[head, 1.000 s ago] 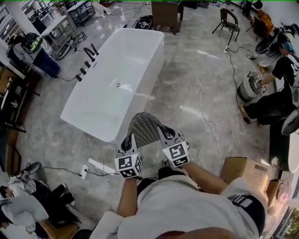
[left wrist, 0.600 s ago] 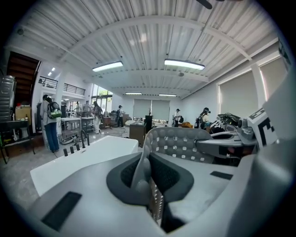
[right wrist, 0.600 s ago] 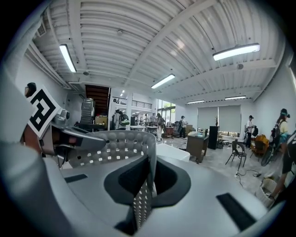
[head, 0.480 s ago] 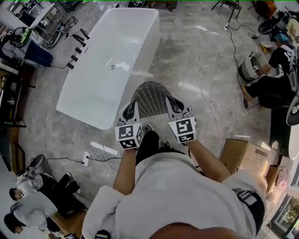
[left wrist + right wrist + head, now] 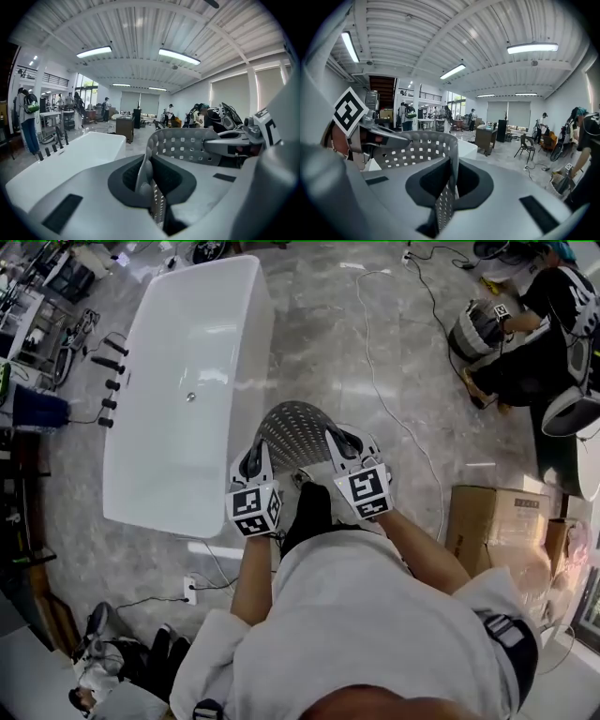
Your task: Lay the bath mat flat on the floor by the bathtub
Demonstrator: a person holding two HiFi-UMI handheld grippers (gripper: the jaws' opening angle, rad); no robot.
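The grey perforated bath mat (image 5: 298, 432) hangs bowed in the air between my two grippers, above the floor just right of the white bathtub (image 5: 178, 390). My left gripper (image 5: 255, 465) is shut on the mat's left edge. My right gripper (image 5: 341, 446) is shut on its right edge. In the left gripper view the mat (image 5: 187, 143) curves from the jaws toward the right gripper, with the bathtub (image 5: 70, 157) to the left. In the right gripper view the mat (image 5: 424, 147) arcs left from the pinched edge to the left gripper.
A cardboard box (image 5: 492, 521) stands on the floor at my right. A white cable (image 5: 389, 399) runs across the marble floor (image 5: 375, 324) ahead. A seated person (image 5: 539, 334) with equipment is at the far right. A power strip (image 5: 192, 589) and cables lie at my left.
The view has swung left and closer to the bathtub. The grippers still hold the bowed mat between them, carried along at about the same height and spacing.
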